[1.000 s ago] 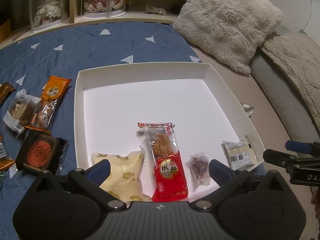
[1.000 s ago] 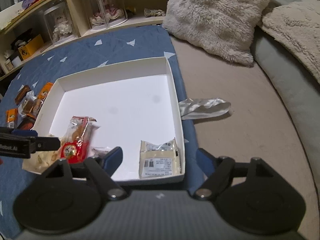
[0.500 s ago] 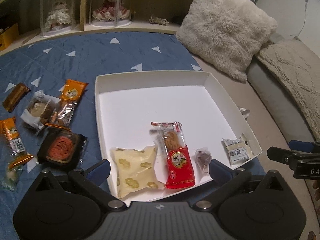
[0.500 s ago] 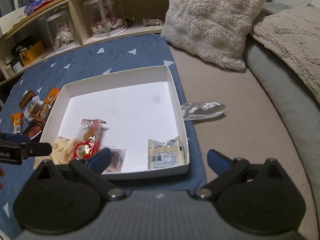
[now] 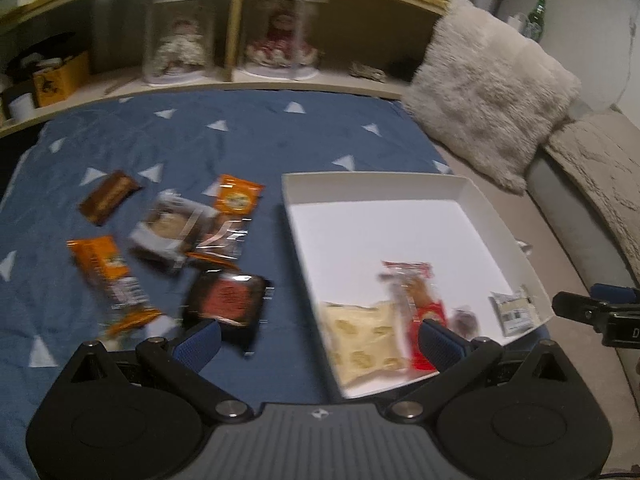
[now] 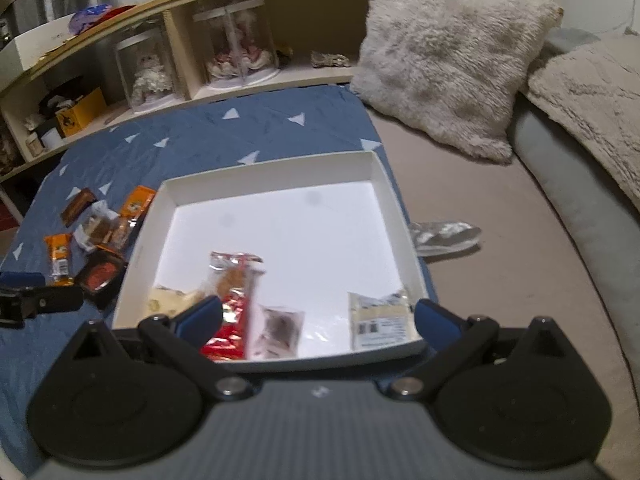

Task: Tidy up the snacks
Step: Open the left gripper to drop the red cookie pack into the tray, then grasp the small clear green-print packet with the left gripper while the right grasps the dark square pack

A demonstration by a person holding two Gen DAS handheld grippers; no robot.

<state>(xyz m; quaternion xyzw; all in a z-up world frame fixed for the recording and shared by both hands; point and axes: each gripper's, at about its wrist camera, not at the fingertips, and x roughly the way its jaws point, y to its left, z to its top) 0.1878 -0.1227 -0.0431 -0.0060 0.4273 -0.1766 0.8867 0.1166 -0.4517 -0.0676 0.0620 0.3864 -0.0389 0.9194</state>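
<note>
A white box [image 5: 400, 184] lies on the blue quilt [image 5: 240, 140]. Along its near side lie a yellow packet [image 5: 364, 332], a red packet [image 5: 420, 300], a small dark packet [image 5: 466, 322] and a white packet [image 5: 514, 312]. Loose on the quilt to the left are a dark mooncake packet [image 5: 228, 300], two orange packets [image 5: 108, 268] [image 5: 236, 198], a brown bar [image 5: 108, 196] and a clear-wrapped cake [image 5: 168, 228]. My left gripper [image 5: 320, 342] hovers open over the box's near left corner, holding nothing. My right gripper [image 6: 318, 318] stands wide open above the box's near edge [image 6: 328, 360], also holding nothing.
A fluffy cushion [image 6: 452, 48] leans at the back right, beside a textured blanket [image 6: 592, 92]. A silver wrapper [image 6: 444, 234] lies on the beige surface right of the box. A wooden shelf [image 5: 240, 80] with glass-domed dolls runs along the back.
Both grippers have drawn back and risen from the box. The left one has swung left, bringing the loose snacks on the quilt into view. The right jaws have widened.
</note>
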